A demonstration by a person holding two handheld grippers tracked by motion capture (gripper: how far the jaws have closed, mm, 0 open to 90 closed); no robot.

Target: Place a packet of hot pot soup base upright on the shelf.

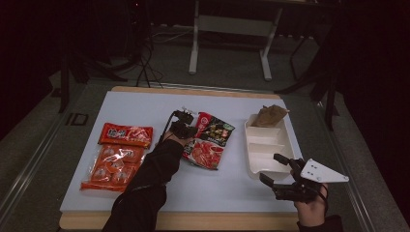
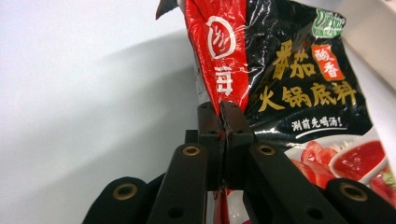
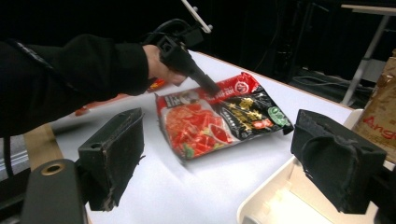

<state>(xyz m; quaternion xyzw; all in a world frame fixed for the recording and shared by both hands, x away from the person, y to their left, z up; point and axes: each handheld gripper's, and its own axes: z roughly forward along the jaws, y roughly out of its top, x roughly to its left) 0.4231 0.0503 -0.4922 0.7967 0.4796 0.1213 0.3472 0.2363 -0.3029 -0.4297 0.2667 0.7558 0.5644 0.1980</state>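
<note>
A red and black hotpot seasoning packet (image 1: 210,140) lies mid-table, its left edge lifted. My left gripper (image 1: 191,130) is shut on that red edge; in the left gripper view the jaws (image 2: 223,109) pinch the packet (image 2: 299,88) tightly between them. The right gripper view shows the same grip (image 3: 210,87) on the packet (image 3: 219,119). My right gripper (image 1: 270,167) hovers open near the front corner of a white divided tray (image 1: 256,162), with nothing between its pads (image 3: 116,154). A brown paper bag (image 1: 269,116) sits in the tray's far compartment.
Two orange-red snack packs (image 1: 125,135) (image 1: 113,166) lie at the table's left side. The tray (image 3: 275,196) stands at the right, close under my right gripper. A white board covers the wooden table (image 1: 193,221); a desk frame (image 1: 229,29) stands on the floor behind.
</note>
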